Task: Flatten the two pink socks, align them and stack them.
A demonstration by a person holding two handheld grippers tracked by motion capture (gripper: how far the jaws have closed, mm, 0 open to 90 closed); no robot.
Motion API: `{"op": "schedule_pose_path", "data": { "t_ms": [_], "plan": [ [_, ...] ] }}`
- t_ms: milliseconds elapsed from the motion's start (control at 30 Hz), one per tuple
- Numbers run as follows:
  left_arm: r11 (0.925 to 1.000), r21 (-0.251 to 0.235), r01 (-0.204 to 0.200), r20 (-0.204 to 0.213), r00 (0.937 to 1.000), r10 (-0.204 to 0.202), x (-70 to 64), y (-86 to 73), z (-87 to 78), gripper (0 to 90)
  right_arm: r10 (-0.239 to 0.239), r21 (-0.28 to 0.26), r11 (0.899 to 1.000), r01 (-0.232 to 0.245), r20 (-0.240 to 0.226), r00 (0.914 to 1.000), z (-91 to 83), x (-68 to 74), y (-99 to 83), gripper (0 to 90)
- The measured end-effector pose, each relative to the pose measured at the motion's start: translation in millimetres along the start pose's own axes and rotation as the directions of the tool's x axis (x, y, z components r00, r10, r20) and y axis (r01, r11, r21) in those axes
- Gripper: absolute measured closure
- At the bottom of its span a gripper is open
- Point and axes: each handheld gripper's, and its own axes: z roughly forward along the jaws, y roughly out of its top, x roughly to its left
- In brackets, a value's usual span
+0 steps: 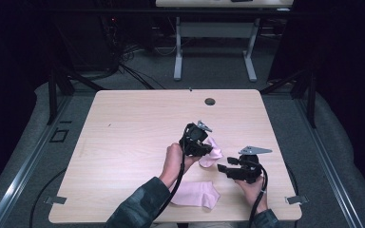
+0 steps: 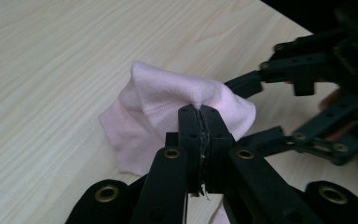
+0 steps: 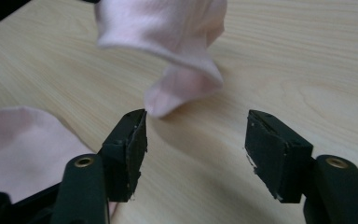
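The left gripper (image 2: 199, 116) is pinching a pink sock (image 2: 168, 100) tight and holding it up over the table (image 1: 123, 133). The sock's end is hanging down. The right gripper (image 3: 196, 140) is waiting with its jaws wide apart, just beside that hanging end, holding nothing. A second sock (image 1: 195, 194) is lying flat near the table's front edge. Pairing the socks looks only begun: one is lifted, and the grab and the matching are not yet done.

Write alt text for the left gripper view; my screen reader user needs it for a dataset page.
The left tool, its two black jaws pressed shut, pinches a fold of a pale pink sock above a light wooden table. To the right, the other tool waits with its jaws apart beside the sock.
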Motion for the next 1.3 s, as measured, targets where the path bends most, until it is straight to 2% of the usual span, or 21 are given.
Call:
{"op": "schedule_pose_path", "data": {
  "t_ms": [33, 100, 200, 267, 333, 433, 467, 500, 533, 567, 600, 633, 700, 767, 833, 900, 933, 967, 1067, 1167, 1300],
  "plan": [
    [1.0, 0.0, 0.0, 0.0, 1.0, 0.0, 0.0, 0.0, 0.0, 88.9, 0.0, 0.0, 1.0, 0.0, 0.0, 1.0, 0.0, 0.0, 0.0, 42.8],
    [0.9999, -0.015, -0.001, 0.021, 0.9998, 0.002, -1.7, 1.3, -5.8, 89.0, 0.028, -0.02, 0.999, -0.028, -0.024, 0.9993, 5.7, -1.6, 6.6, 52.4],
    [0.9996, -0.029, 0.004, 0.04, 0.9992, -0.003, -2.6, 1.6, -9.8, 88.9, 0.031, -0.025, 0.999, -0.032, -0.031, 0.999, 8.3, -3.2, 9.9, 58.9],
    [0.9992, -0.04, 0.002, 0.05, 0.9988, 0.0, -2.7, 1.5, -13.3, 88.9, 0.037, -0.029, 0.999, -0.038, -0.032, 0.9988, 8.8, -4.1, 12.5, 67.9],
    [0.999, -0.044, 0.001, 0.049, 0.9988, 0.001, -2.2, 1.0, -16.3, 88.9, 0.021, -0.042, 0.999, -0.022, -0.021, 0.9996, 7.4, -2.7, 14.7, 76.7],
    [0.9987, -0.05, 0.008, 0.056, 0.9984, -0.006, 1.2, -1.7, -22.0, 88.9, -0.019, -0.045, 0.999, 0.022, 0.053, 0.9984, 1.6, 3.2, 18.9, 84.7],
    [0.9986, -0.051, 0.008, 0.055, 0.9985, -0.006, 2.7, -3.0, -23.7, 88.9, -0.089, -0.063, 0.993, 0.1, 0.156, 0.9838, -8.5, 12.9, 24.5, 86.8],
    [0.9987, -0.05, 0.011, 0.055, 0.9985, -0.008, 3.9, -4.4, -24.7, 88.9, -0.089, -0.063, 0.993, 0.1, 0.156, 0.9838, -8.5, 12.9, 24.5, 86.8],
    [0.9987, -0.049, 0.017, 0.056, 0.9983, -0.014, 5.8, -6.7, -25.9, 88.9, -0.157, -0.061, 0.983, 0.175, 0.229, 0.9606, -16.7, 22.7, 29.9, 87.2],
    [0.999, -0.042, 0.017, 0.054, 0.9984, -0.015, 8.5, -9.1, -27.0, 88.9, -0.157, -0.061, 0.983, 0.175, 0.229, 0.9606, -16.7, 22.7, 29.9, 87.2],
    [0.999, -0.04, 0.021, 0.053, 0.9984, -0.019, 11.3, -12.7, -27.0, 88.9, -0.234, -0.024, 0.968, 0.251, 0.279, 0.9312, -21.2, 33.8, 34.9, 87.1],
    [0.9991, -0.031, 0.03, 0.055, 0.9981, -0.028, 14.6, -16.7, -26.7, 88.9, -0.234, -0.024, 0.968, 0.251, 0.279, 0.9312, -21.2, 33.8, 34.9, 87.1],
    [0.9991, -0.007, 0.042, 0.051, 0.9978, -0.042, 22.2, -26.7, -24.1, 88.9, -0.277, 0.025, 0.96, 0.281, 0.262, 0.9244, -16.9, 41.0, 34.9, 86.9],
    [0.9976, 0.035, 0.061, 0.047, 0.9969, -0.062, 30.5, -38.5, -19.0, 88.9, -0.306, 0.096, 0.952, 0.292, 0.208, 0.929, -3.8, 44.9, 29.5, 84.8],
    [0.9937, 0.072, 0.085, 0.036, 0.9955, -0.088, 39.1, -50.8, -13.3, 88.9, -0.31, 0.168, 0.944, 0.285, 0.143, 0.94, 13.1, 46.2, 21.3, 79.0],
    [0.9898, 0.105, 0.096, 0.024, 0.9948, -0.099, 48.0, -61.6, -10.0, 88.8, -0.298, 0.203, 0.939, 0.276, 0.086, 0.9507, 25.6, 46.2, 14.6, 73.3],
    [0.9883, 0.117, 0.098, 0.019, 0.9947, -0.101, 51.9, -66.1, -9.0, 88.5, -0.263, 0.2, 0.947, 0.252, 0.03, 0.9644, 30.5, 45.0, 12.0, 66.0],
    [0.9863, 0.12, 0.114, 0.023, 0.9928, -0.117, 55.5, -70.5, -8.2, 88.5, -0.263, 0.2, 0.947, 0.252, 0.03, 0.9644, 30.5, 45.0, 12.0, 66.0],
    [0.9799, 0.151, 0.13, 0.006, 0.9912, -0.133, 63.3, -80.3, -7.0, 83.0, -0.209, 0.172, 0.962, 0.213, -0.04, 0.9772, 24.8, 38.6, 13.3, 56.1],
    [0.9755, 0.163, 0.148, -0.01, 0.989, -0.148, 67.6, -86.6, -11.7, 64.3, -0.173, 0.124, 0.976, 0.177, -0.038, 0.9842, 7.8, 27.1, 16.7, 52.4],
    [0.9747, 0.134, 0.179, -0.051, 0.9835, -0.174, 73.7, -93.6, -19.6, 52.3, -0.121, 0.108, 0.987, 0.117, 0.022, 0.9925, -3.1, 9.8, 18.4, 52.3]
  ]
}}
